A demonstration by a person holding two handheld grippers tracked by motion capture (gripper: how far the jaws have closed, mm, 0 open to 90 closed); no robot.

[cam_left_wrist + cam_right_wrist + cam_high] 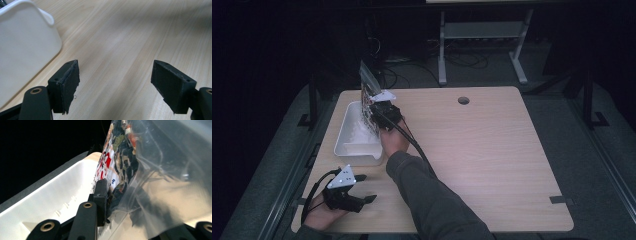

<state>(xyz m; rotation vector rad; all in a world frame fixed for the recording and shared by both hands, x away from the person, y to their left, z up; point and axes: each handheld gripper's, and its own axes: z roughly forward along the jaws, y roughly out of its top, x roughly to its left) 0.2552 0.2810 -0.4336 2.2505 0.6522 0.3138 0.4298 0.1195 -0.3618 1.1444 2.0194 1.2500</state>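
A clear plastic bag (369, 84) with a printed red, white and dark pack inside stands upright over the right rim of a white bin (345, 136). My right gripper (376, 109) is shut on the bag's lower part. In the right gripper view the left pad (101, 195) presses the printed side of the bag (130, 167), the other jaw is hidden behind the plastic, and the bin's inner wall (50, 197) lies below. My left gripper (367, 187) rests open at the table's near left corner, nothing between its jaws (115, 68), with the bin's outer wall (22, 50) just beside it.
The wooden table (492, 160) stretches bare to the right of my right forearm (427, 195). A round cable hole (463, 100) sits near its far edge. A black cable (414, 142) trails along the forearm. A grey desk frame (482, 35) stands on the dark floor behind.
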